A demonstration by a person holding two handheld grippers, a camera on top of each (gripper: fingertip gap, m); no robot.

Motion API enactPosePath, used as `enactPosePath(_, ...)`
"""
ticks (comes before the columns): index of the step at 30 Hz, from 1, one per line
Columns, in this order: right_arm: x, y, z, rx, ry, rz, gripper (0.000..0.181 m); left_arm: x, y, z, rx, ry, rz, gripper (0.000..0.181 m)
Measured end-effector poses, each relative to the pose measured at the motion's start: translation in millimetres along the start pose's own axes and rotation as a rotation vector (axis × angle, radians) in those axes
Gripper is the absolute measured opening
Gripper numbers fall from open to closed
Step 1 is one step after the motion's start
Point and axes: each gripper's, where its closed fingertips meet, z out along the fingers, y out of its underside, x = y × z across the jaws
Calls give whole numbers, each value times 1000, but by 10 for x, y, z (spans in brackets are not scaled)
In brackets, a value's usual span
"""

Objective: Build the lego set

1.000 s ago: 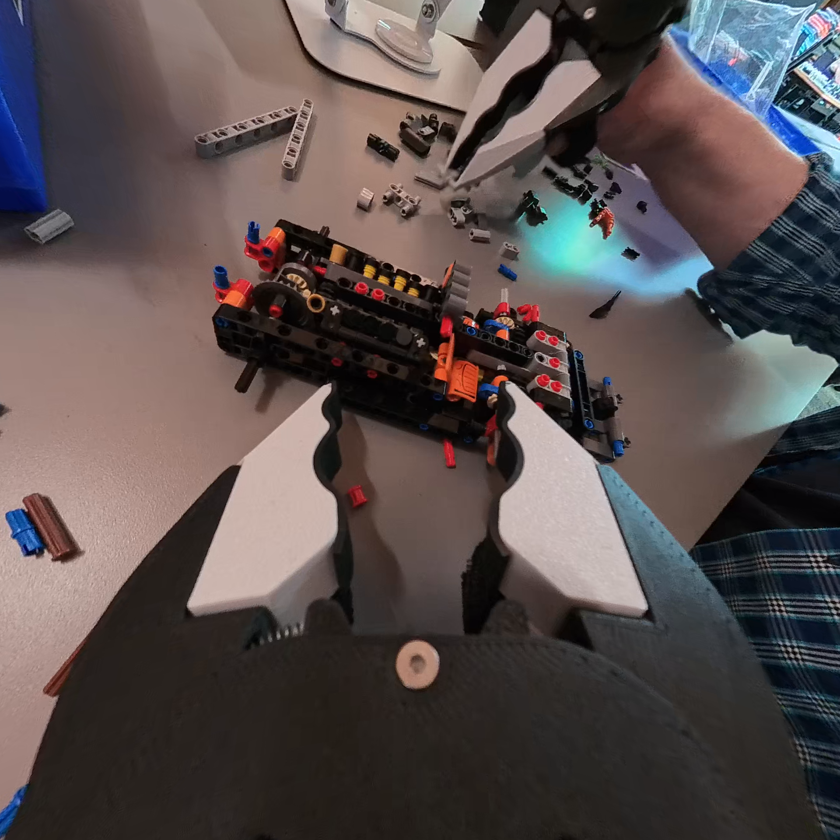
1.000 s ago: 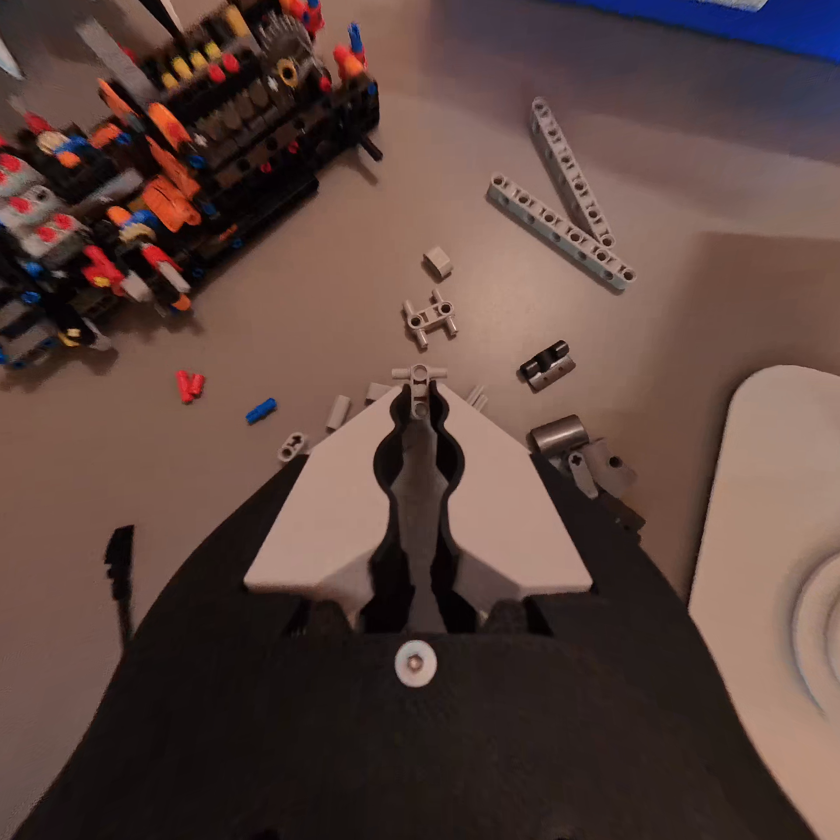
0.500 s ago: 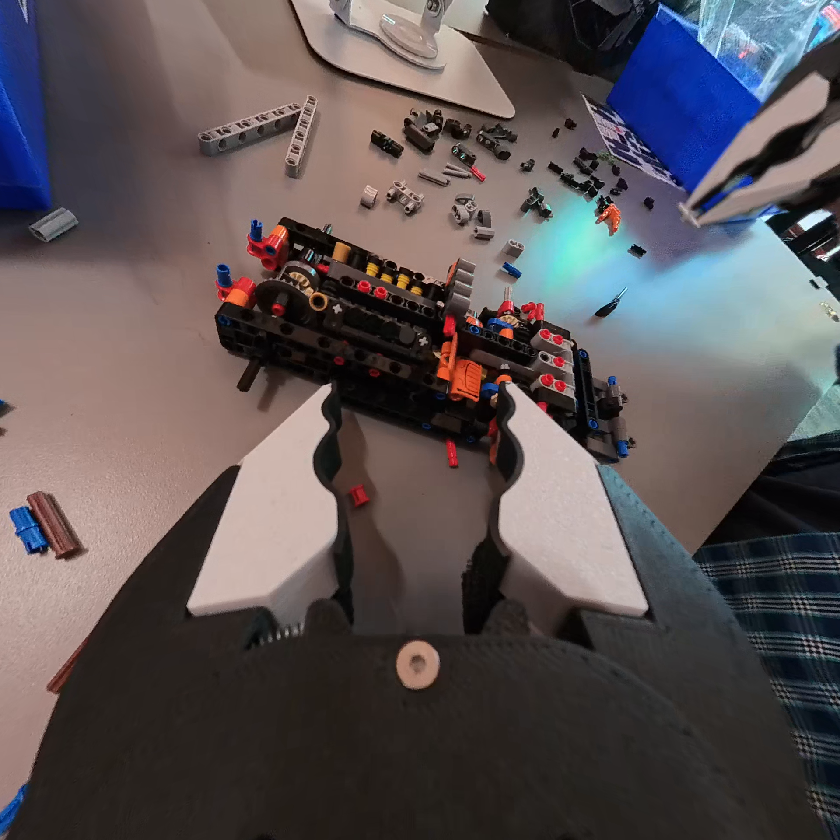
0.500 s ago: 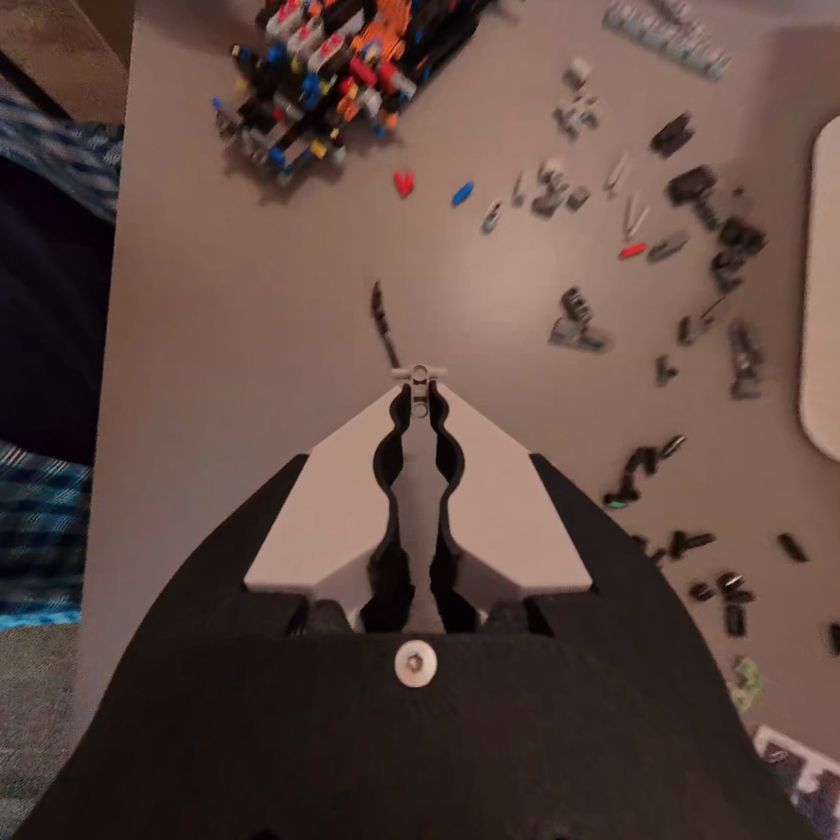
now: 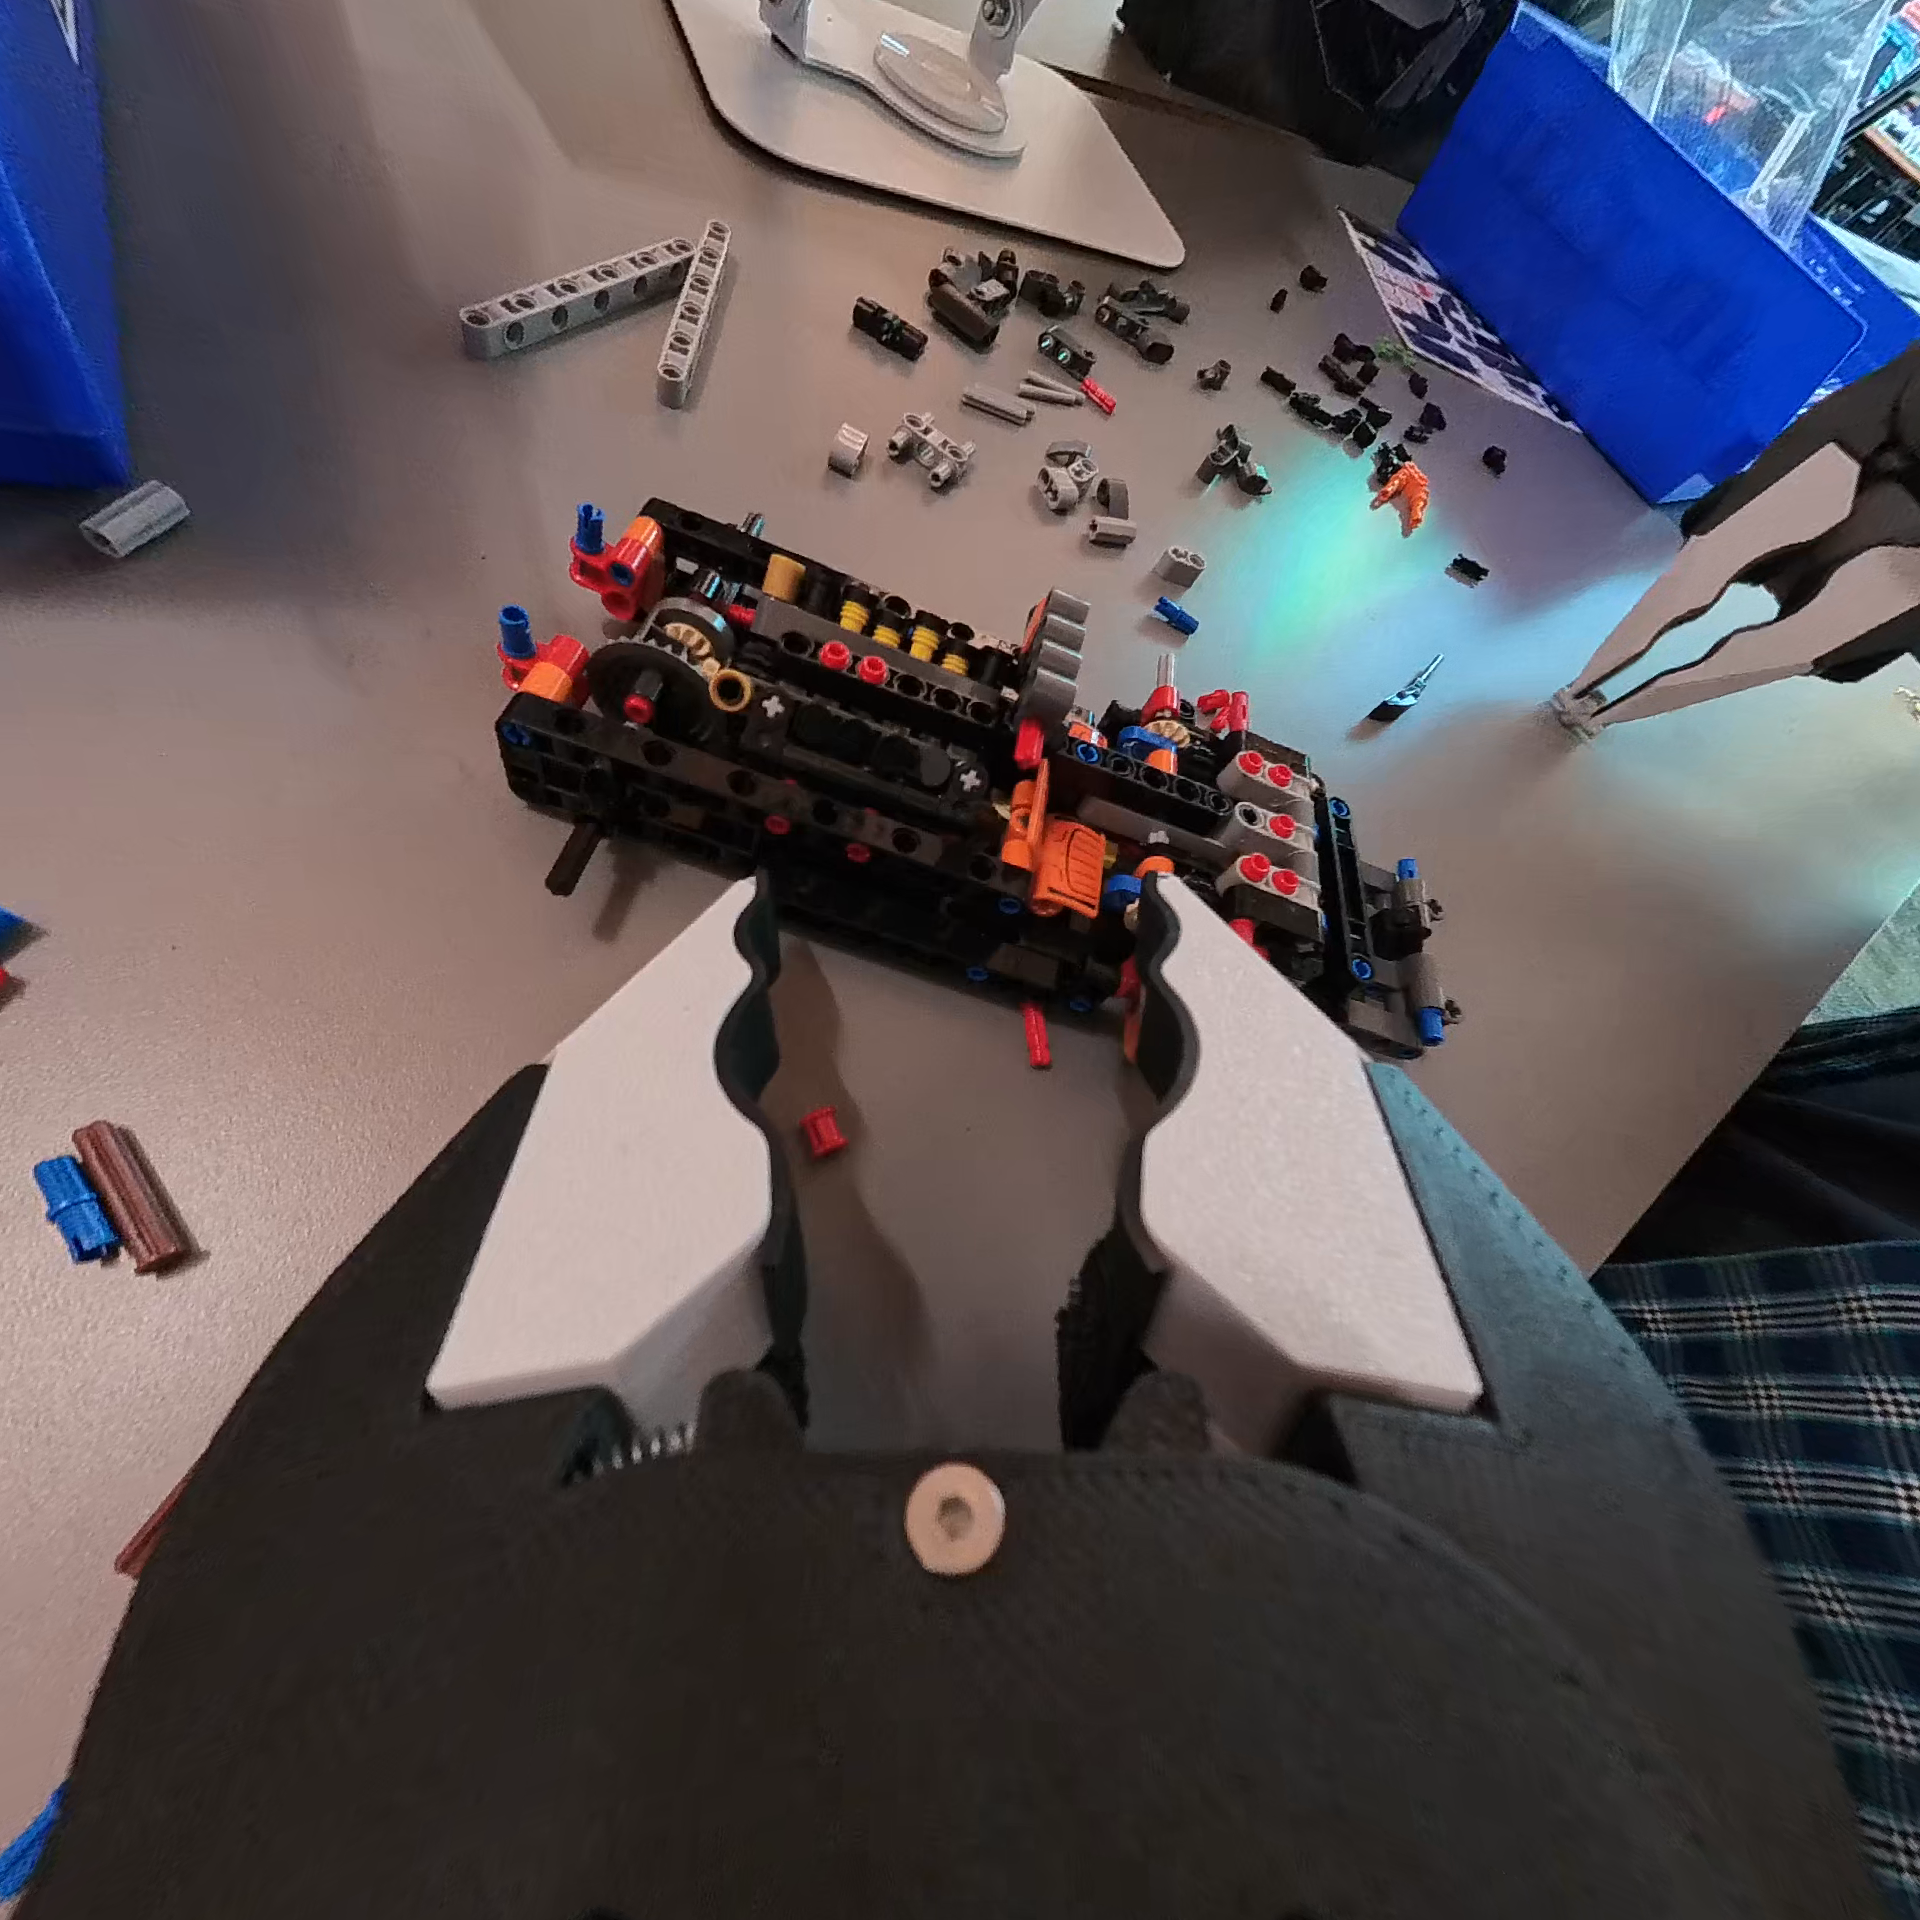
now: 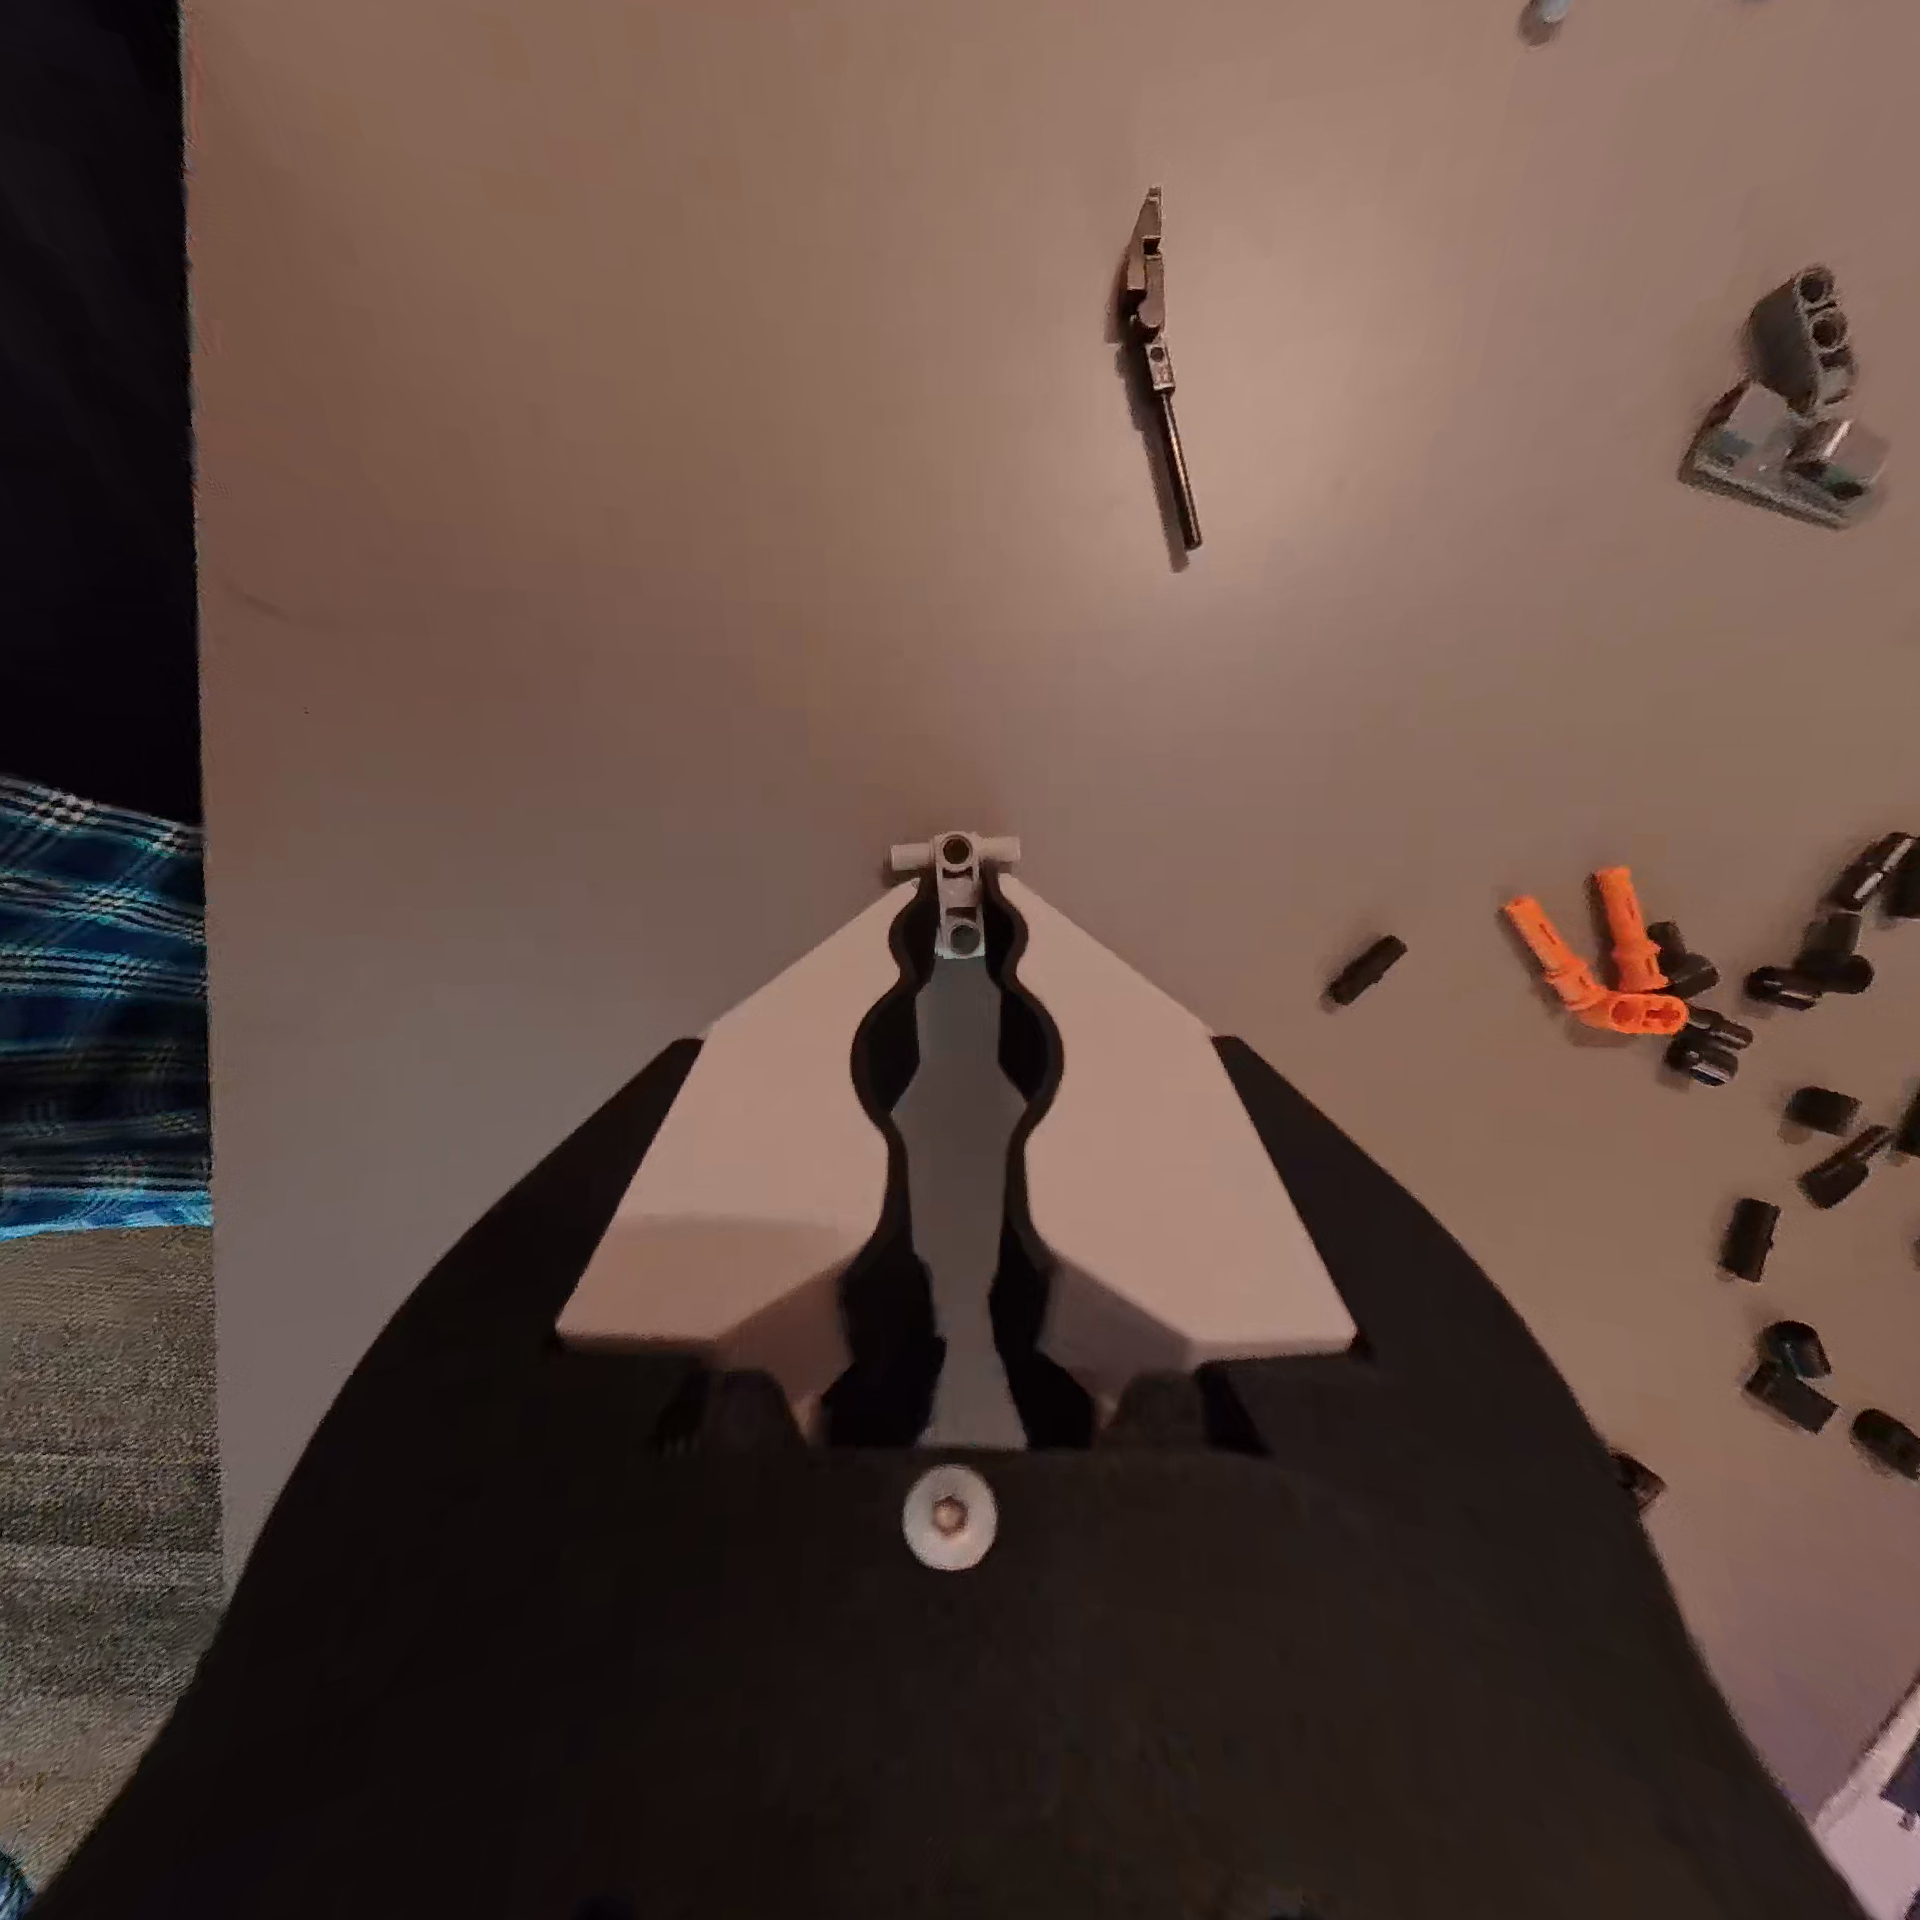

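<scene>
The right gripper (image 6: 954,883) is pinching a tiny grey piece (image 6: 956,873) by its tips — it could slip; the left gripper (image 5: 951,914) is gaping wide.

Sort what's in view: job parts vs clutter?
Job: grey connector pinched in right tongs; chassis; open left tongs; loose pins; grey beams.
Clutter: monitor stand; blue box; plastic bag.

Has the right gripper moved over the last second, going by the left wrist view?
Yes. The right gripper, shut on a small grey connector, was over the loose parts near the monitor base; it now sits at the table's right edge.
</scene>
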Motion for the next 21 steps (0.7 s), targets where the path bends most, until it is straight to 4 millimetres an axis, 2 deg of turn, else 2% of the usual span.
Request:
enactPosePath(7,27,-5,-69,26,37,21,11,-8,2,0,0,-7,1,69)
enactPosePath(16,45,66,-373,110,96,131,15,-18,-3,-3,4,-16,3,69)
enactPosePath(21,17,126,-506,154,132,180,15,-12,-84,-59,63,-43,49,68)
